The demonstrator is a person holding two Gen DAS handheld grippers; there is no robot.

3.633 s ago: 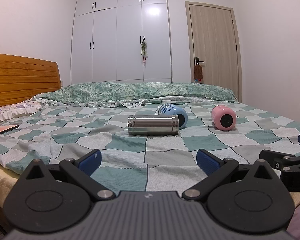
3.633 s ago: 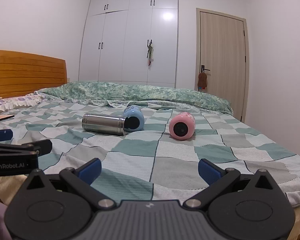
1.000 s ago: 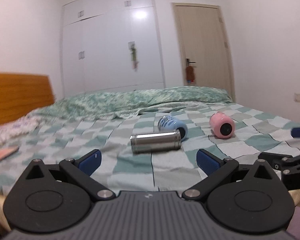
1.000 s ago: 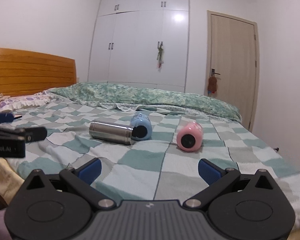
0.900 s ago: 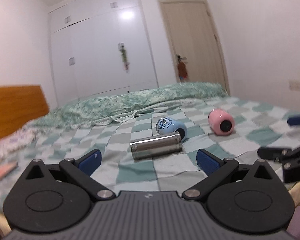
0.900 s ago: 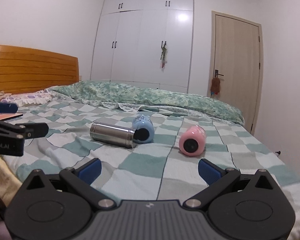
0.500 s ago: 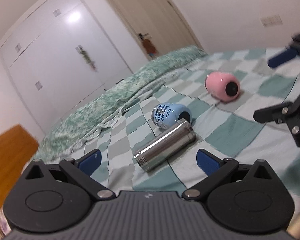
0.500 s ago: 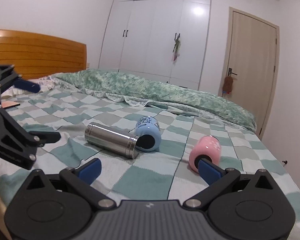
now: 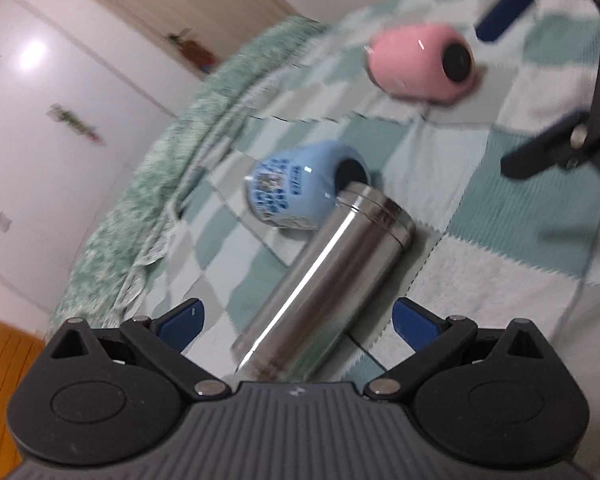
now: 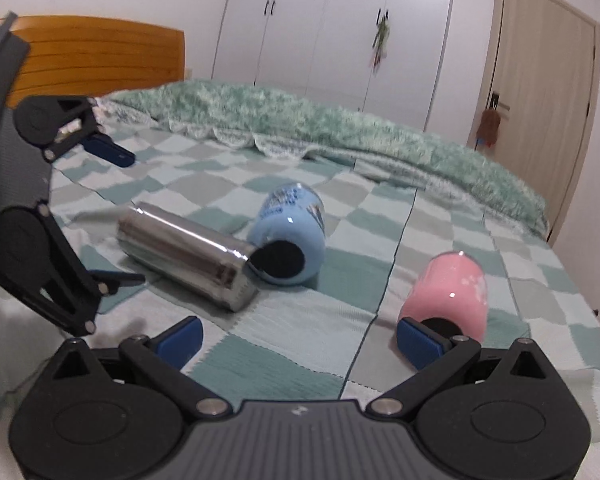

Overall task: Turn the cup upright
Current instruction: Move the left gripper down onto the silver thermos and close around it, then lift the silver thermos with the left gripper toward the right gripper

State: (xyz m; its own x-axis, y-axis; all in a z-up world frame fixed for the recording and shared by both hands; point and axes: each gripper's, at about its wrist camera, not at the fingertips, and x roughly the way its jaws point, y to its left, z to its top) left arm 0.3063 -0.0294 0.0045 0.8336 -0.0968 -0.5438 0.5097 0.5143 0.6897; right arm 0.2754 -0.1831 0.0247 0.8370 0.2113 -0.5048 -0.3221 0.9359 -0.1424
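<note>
1. steel flask (image 9: 320,284) lies on its side on the checked blanket (image 10: 300,332), its end touching the blue cup (image 9: 296,188); the pink cup (image 10: 448,292) lies well apart.
2. left gripper (image 9: 296,326): jaws spread, straddling the flask, not touching.
3. right gripper (image 10: 300,338): spread, empty.
4. handling (judged): rigid, smooth, likely slippery; grip mid-body; soft bedding may tip it.

The left gripper (image 9: 296,322) is rolled steeply to one side with its blue-tipped fingers (image 9: 180,320) spread wide apart, while the right gripper (image 10: 298,338) sits level, low over the bed, its own fingers (image 10: 418,342) spread just as wide and gripping nothing.
</note>
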